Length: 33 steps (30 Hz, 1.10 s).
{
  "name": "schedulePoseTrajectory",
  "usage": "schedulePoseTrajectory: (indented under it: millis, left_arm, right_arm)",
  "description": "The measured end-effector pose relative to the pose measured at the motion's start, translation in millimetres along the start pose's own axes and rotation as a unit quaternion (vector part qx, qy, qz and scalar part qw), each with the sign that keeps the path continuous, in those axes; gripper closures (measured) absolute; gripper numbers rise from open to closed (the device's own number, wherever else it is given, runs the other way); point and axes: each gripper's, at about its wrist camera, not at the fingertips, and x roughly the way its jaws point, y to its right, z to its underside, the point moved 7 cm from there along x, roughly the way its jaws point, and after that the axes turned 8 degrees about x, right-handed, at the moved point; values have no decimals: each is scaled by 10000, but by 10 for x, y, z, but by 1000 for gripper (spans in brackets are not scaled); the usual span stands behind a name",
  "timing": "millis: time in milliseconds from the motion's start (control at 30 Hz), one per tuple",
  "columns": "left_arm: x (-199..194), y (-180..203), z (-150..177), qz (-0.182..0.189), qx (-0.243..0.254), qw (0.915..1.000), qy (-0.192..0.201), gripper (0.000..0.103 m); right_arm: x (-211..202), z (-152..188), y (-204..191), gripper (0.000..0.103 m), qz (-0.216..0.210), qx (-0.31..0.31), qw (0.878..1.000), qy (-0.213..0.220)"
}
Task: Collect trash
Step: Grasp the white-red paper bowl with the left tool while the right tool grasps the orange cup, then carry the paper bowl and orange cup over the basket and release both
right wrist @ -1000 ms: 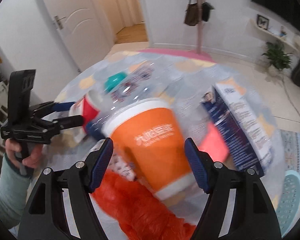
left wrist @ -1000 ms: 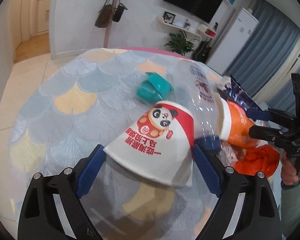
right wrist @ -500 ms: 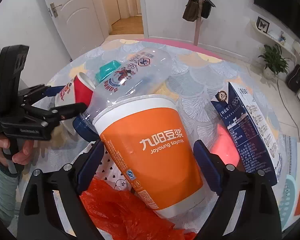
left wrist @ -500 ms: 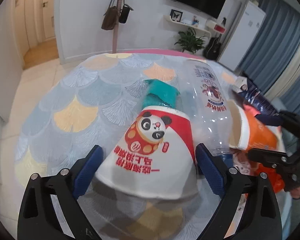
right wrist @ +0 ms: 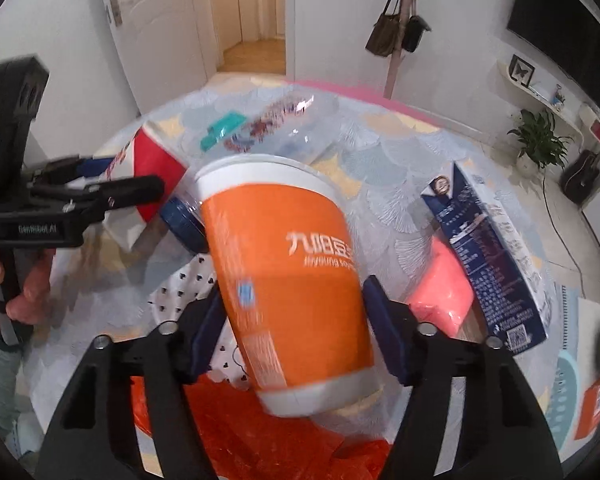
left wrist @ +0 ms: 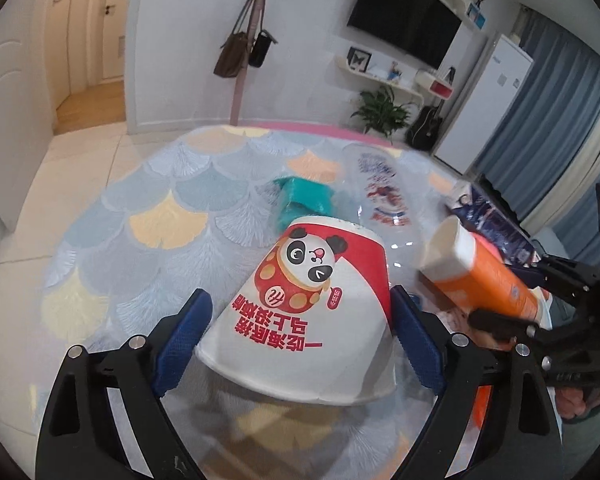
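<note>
My left gripper (left wrist: 300, 328) is shut on a white and red panda paper cup (left wrist: 312, 304), held upside down above the table. It also shows in the right wrist view (right wrist: 148, 168). My right gripper (right wrist: 292, 320) is shut on an orange paper cup (right wrist: 288, 276), tilted, rim away from me; it shows in the left wrist view (left wrist: 484, 276) too. A clear plastic bottle (left wrist: 380, 188) with a blue cap (right wrist: 180, 220) lies on the table between the cups. An orange plastic bag (right wrist: 260, 432) lies under my right gripper.
A teal object (left wrist: 304, 200) lies beside the bottle. A dark blue carton (right wrist: 496, 256) and a pink packet (right wrist: 444, 292) lie at the right. A white dotted wrapper (right wrist: 188, 292) lies by the bag. The round table (left wrist: 140, 216) has a scalloped cloth.
Both cups have been lifted and tilted. The orange cup has swung left and turned in my right gripper. The left gripper has risen with the panda cup.
</note>
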Motion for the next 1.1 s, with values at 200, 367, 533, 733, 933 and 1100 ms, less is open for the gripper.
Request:
schedulePoseTrajectory:
  millis: [200,367,533,733,933,1100]
  left_arm:
    - [-345,144,-117,52,117,9992,386,17]
    - [-611,507,-285,245,396,9964,710,17]
    - [-731,1050,-447,594,780,9907,939,16]
    - [-635,1843,-538,1016,1294,9817,960,16]
    - [-408,2627,-522,1362,1795,9707,833,16]
    - [-123,3182,-491,1612,1994,9649,577,16]
  right_arm:
    - [-511,-97,40,43,-266,252,9969,690]
    - [-960,-112,235,43,-329,616,9904,1194]
    - [-1321,-17,613,43,-121,987,9829,1547]
    - [-1656,278,1315,43,246,1671,9702,1734]
    - [-1832,722,2034,43,526,2465,9528,1694]
    - [-1820,1116,2543,43,853,3064,9358,1523]
